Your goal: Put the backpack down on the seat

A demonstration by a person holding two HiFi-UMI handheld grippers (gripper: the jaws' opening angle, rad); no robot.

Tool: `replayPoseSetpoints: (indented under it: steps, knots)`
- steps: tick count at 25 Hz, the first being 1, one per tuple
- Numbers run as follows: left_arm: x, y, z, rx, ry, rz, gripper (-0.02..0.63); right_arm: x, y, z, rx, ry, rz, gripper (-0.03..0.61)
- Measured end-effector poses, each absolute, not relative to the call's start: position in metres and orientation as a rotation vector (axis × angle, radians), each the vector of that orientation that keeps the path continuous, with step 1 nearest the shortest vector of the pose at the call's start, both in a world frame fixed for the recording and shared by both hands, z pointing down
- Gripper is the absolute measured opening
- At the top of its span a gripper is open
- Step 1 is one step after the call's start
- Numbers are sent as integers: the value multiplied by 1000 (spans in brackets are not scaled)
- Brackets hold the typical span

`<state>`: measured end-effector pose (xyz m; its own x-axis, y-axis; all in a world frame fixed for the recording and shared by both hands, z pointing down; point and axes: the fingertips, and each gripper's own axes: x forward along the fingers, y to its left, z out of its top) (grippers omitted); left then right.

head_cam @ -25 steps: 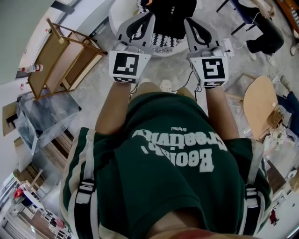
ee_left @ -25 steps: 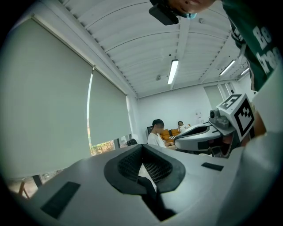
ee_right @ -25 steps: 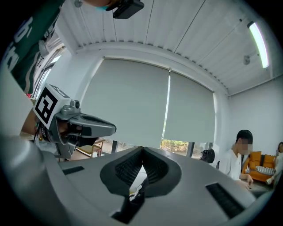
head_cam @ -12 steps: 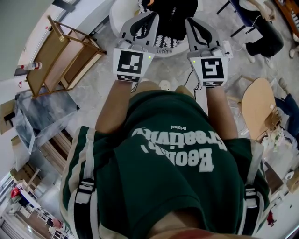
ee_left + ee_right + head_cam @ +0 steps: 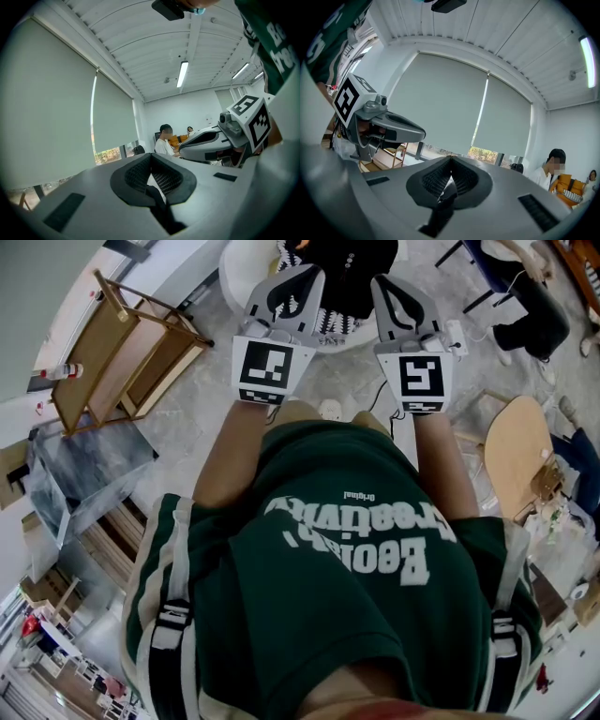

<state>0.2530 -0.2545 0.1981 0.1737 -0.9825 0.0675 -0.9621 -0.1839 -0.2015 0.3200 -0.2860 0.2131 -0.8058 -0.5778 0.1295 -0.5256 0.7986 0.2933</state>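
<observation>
The grey marbled floor (image 5: 187, 427) fills the head view, and the person's green shirt (image 5: 347, 549) with white lettering covers most of the lower half. A wooden rack (image 5: 122, 352) stands tilted at the left. A bare wooden chair seat (image 5: 520, 451) shows at the right edge.

At the top centre is a white seat (image 5: 242, 268). The black backpack (image 5: 342, 263) rests on it, with a black-and-white striped piece (image 5: 333, 324) just below it on the same seat. From this view I cannot tell whether that piece belongs to the backpack.

Both forearms reach forward from the shirt, well apart from each other and roughly level. The left gripper (image 5: 298, 282) sits to the left of the backpack and the right gripper (image 5: 386, 289) to its right. Their tips overlap the backpack's edges in the head view, where contact cannot be judged.

In the left gripper view the jaws are pressed together with nothing between them. They point across the room at a pale roller blind (image 5: 47, 108), a ribbed ceiling with a strip light (image 5: 182, 74), and a seated person in white (image 5: 164, 143). The right gripper appears at that view's right side. In the right gripper view the jaws are likewise closed and empty, and the left gripper hangs at the left.
</observation>
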Motion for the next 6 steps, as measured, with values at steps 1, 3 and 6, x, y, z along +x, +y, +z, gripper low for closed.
replayPoseSetpoints:
  steps: [1, 3, 6]
  knots:
    - [254, -254, 199, -2322, 1929, -275, 18, 320, -286, 214, 859, -2773, -360, 34]
    - [255, -256, 201, -2329, 1929, -279, 18, 320, -286, 215, 852, -2776, -358, 34]
    - [253, -258, 205, -2332, 1935, -289, 18, 319, -287, 217, 847, -2778, -359, 34]
